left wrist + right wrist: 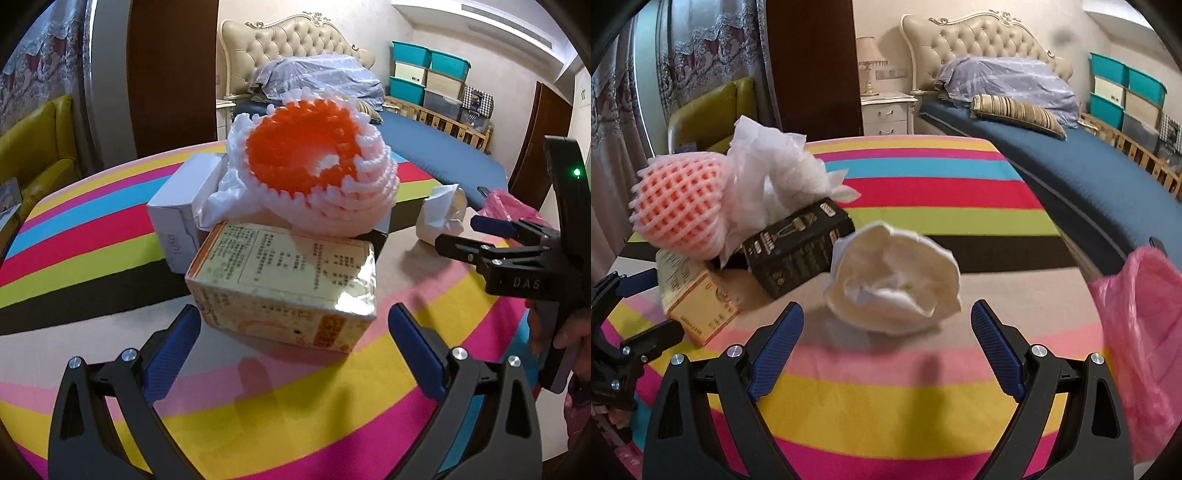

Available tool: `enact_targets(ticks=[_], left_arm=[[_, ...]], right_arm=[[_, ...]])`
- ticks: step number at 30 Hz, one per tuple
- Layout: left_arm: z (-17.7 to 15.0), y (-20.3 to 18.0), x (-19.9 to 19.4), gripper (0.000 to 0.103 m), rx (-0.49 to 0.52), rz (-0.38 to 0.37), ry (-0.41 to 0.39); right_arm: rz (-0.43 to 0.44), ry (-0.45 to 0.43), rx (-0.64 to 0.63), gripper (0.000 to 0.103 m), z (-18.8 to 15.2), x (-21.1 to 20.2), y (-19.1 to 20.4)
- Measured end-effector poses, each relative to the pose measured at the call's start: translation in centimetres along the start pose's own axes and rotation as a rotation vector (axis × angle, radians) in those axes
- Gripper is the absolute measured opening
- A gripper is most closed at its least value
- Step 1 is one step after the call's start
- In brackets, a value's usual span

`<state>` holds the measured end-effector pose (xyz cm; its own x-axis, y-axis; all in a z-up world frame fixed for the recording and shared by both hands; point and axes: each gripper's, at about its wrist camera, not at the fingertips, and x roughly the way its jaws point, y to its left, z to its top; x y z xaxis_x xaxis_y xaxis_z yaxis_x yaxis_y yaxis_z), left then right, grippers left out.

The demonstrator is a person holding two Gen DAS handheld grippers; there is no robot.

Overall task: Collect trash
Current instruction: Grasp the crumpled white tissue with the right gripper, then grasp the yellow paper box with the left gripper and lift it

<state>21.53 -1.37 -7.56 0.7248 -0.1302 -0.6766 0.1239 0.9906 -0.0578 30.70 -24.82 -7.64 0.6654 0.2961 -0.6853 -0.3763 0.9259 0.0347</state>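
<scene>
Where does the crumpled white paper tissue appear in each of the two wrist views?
Left wrist view: the crumpled white paper tissue lies at the right, on the striped tablecloth, just beyond the right gripper.
Right wrist view: it lies at the centre, just ahead of the open fingers.
Shared landmark: the yellow printed carton, left of the tissue in both.

A home bedroom. A bed (1071,173) with a tufted cream headboard (982,40) and blue mattress holds a rumpled duvet (1008,79) and striped pillow (1019,110) — beside it, a white nightstand (886,110) with a lamp (870,62). Lace curtains (694,55), a yellow-green armchair (709,110) and stacked storage bins (1123,92) line the walls.
</scene>
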Motion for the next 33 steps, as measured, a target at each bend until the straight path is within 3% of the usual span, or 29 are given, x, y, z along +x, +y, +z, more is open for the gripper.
enact_targets(ticks=[9,10,11,12,14,17,23,25,27,28,29,30,33], left_arm=[[1.3,0.3,2.4,0.098,-0.027,0.01,0.074],[1.3,0.4,2.4,0.093,-0.031,0.011,0.074],[1.3,0.5,2.3,0.08,-0.038,-0.006,0.068],[1.1,0.7,1.9,0.071,-0.041,-0.019,0.062],[0.8,0.7,1.5,0.044,-0.036,-0.006,0.064],[0.4,1.2,1.4,0.029,-0.052,-0.028,0.08],[-0.3,1.6,-0.1,0.02,-0.065,-0.024,0.057],[-0.7,1.6,-0.4,0.02,-0.063,-0.033,0.056],[-1.2,1.4,-1.0,0.027,-0.065,-0.054,0.056],[-1.3,1.3,-1.2,0.056,-0.07,-0.061,0.056],[-1.4,1.2,-1.7,0.093,-0.086,-0.058,0.043],[-1.3,1.3,-1.9,0.097,-0.103,-0.048,0.02],[-0.6,0.9,-2.1,0.098,-0.15,0.028,-0.03]], right_arm=[[0.019,0.072,0.019,0.086,1.4,2.9,-0.5],[0.019,0.059,0.023,0.078,1.4,2.7,-0.6],[0.009,0.037,0.028,0.072,1.4,2.2,-0.8],[-0.001,0.024,0.027,0.072,1.3,1.9,-0.8],[-0.018,0.004,0.012,0.07,0.9,1.2,-0.7],[-0.028,-0.022,0.002,0.069,-0.2,-0.3,-0.5],[-0.012,-0.063,0.01,0.069,-2.4,-3.1,-0.2],[-0.005,-0.067,0.012,0.069,-3.4,-4.0,-0.2],[0.008,-0.069,0.023,0.069,-4.2,-4.5,-0.1],[0.014,-0.068,0.028,0.069,-4.5,-4.7,0.0],[0.018,-0.066,0.031,0.069,-4.8,-4.8,0.0],[0.018,-0.066,0.034,0.069,-4.9,-5.0,0.0],[0.018,-0.075,0.043,0.07,-5.1,-5.5,-0.4]])
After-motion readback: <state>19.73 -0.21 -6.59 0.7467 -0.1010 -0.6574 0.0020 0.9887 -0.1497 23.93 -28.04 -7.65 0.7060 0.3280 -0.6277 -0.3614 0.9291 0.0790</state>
